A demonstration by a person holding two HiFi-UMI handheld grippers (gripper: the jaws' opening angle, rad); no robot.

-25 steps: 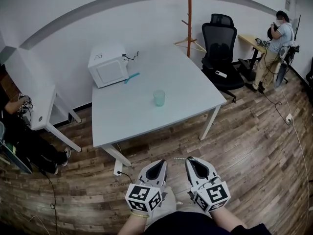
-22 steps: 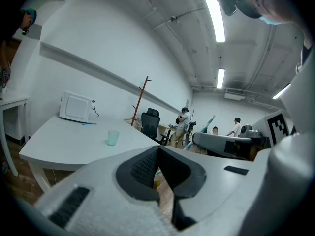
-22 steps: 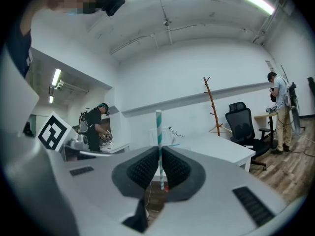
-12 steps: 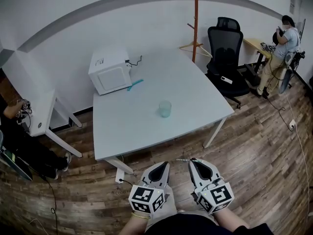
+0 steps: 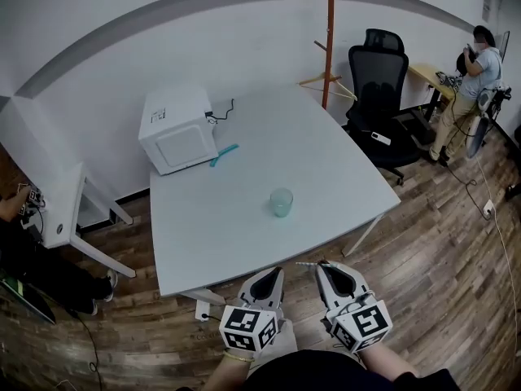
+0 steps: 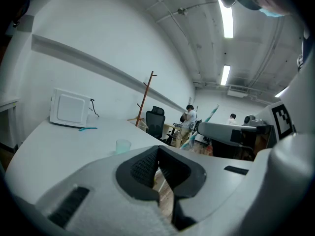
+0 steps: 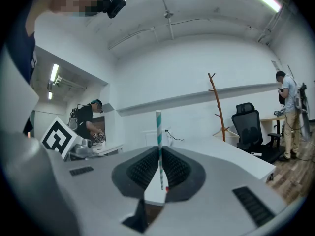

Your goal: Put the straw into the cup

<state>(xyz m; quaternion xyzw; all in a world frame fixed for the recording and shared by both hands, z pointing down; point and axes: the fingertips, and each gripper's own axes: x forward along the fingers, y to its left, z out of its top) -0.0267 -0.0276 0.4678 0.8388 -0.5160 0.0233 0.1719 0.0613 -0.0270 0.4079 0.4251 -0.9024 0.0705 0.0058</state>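
The right tool (image 5: 326, 265) is clamped on the straw (image 5: 308, 264). The right gripper view shows the grip well: the jaws are almost together, and the white straw (image 7: 159, 132) with teal stripes is pinched between the pads and rises well above them. The head view shows only a thin line that comes out sideways from the tips toward the left tool (image 5: 273, 271).

In the left gripper view the jaws of the left tool (image 6: 158, 154) meet at their tips, with nothing between them.

Only the head view shows both tools side by side, over the wooden floor just before the near edge of the tabletop (image 5: 244, 235). The cup (image 5: 282, 203) stands upright on the tabletop, closer to the near edge than to the far one, well apart from both tools. The left gripper view shows the cup (image 6: 123, 145) low, beyond its jaws.
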